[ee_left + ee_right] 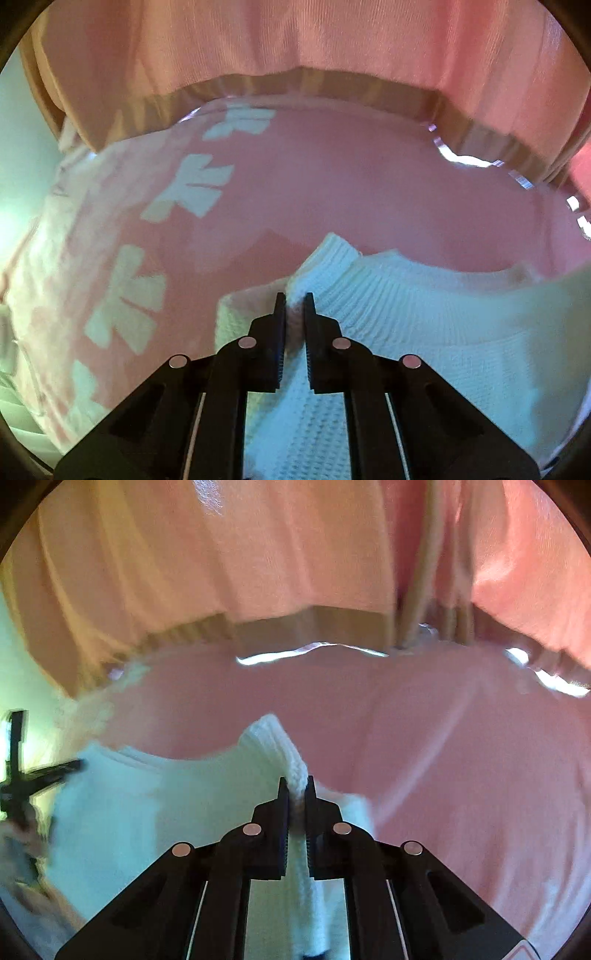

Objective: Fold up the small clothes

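A small white knit garment (424, 332) with a ribbed hem hangs between both grippers above a pink cloth-covered surface (369, 192). My left gripper (294, 301) is shut on one corner of its ribbed edge. My right gripper (295, 784) is shut on the other ribbed corner, and the garment (147, 805) spreads to the left of it. The left gripper (22, 779) shows blurred at the far left of the right wrist view.
The pink cloth has a white patterned border (122, 295) on the left. A pink curtain (295, 37) with a tan band hangs behind the surface. Shiny reflective patches (314, 651) lie along the far edge.
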Tool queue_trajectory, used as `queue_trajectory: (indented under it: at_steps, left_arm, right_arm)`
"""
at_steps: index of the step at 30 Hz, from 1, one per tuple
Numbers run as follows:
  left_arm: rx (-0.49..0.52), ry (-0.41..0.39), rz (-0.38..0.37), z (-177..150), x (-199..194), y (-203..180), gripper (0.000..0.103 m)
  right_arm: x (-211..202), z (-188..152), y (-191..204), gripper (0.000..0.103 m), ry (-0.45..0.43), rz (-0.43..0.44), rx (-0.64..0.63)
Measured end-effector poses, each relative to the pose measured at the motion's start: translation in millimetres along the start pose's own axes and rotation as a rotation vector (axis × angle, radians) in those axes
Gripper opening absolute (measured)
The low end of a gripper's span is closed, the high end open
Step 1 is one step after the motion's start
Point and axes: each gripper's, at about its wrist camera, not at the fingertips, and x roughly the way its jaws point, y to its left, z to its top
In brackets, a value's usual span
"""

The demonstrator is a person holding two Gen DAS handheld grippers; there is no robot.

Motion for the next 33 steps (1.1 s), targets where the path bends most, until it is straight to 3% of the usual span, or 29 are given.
queue_trajectory:
  at_steps: [2,3,5,8,10,13,17,18,21,25,26,27,29,33]
  left_arm:
    - [0.014,0.06,0.017,-3,17,-5,0.009]
    - [0.024,0.064,0.034,-5,20,-8,0.01]
    - [0.032,0.025,0.043,-3,6,-11,0.013]
    - [-0.002,-0.06,-0.032,-2,-30,-11,0.021]
    - [-0.016,-0.113,-0.082,-7,-46,-15,0.028]
    - [0.054,-0.101,-0.142,-22,-50,-44,0.028]
    - [0.158,-0.011,-0.143,-40,-28,-85,0.028]
    - [0.174,0.01,-0.13,-43,-20,-90,0.029]
    - [0.188,0.001,-0.09,-45,-12,-89,0.032]
    - [0.158,0.005,-0.092,-45,-10,-71,0.033]
    - [0.158,0.004,-0.086,-45,-9,-68,0.034]
    - [0.156,0.001,-0.085,-47,-9,-68,0.035]
    - [0.162,-0.002,-0.079,-47,-9,-68,0.035]
    - [0.173,-0.008,-0.049,-48,-9,-75,0.035]
  right_arm:
    - [41,-10,-13,0.007,0.174,-0.04,0.033]
    - [53,-16,-18,0.007,0.213,-0.039,0.06]
    - [40,-12,-13,0.01,0.172,-0.043,0.061]
    - [-11,-9,9,0.015,-0.008,-0.021,0.019]
    - [-26,-13,27,0.015,-0.061,0.027,-0.026]
    - [-12,-29,68,0.01,0.013,0.191,-0.081]
    - [22,-52,113,0.004,0.131,0.29,-0.183]
    - [31,-54,119,0.003,0.133,0.273,-0.229]
    - [45,-48,96,0.0,0.139,0.143,-0.226]
    - [42,-28,6,0.0,0.128,0.098,0.039]
    - [35,-29,-15,0.0,0.105,-0.017,0.077]
    - [32,-29,-29,0.0,0.096,-0.029,0.105]
    - [22,-31,-45,0.0,0.082,0.062,0.213]
    - [13,-31,-6,0.0,0.061,0.082,0.054]
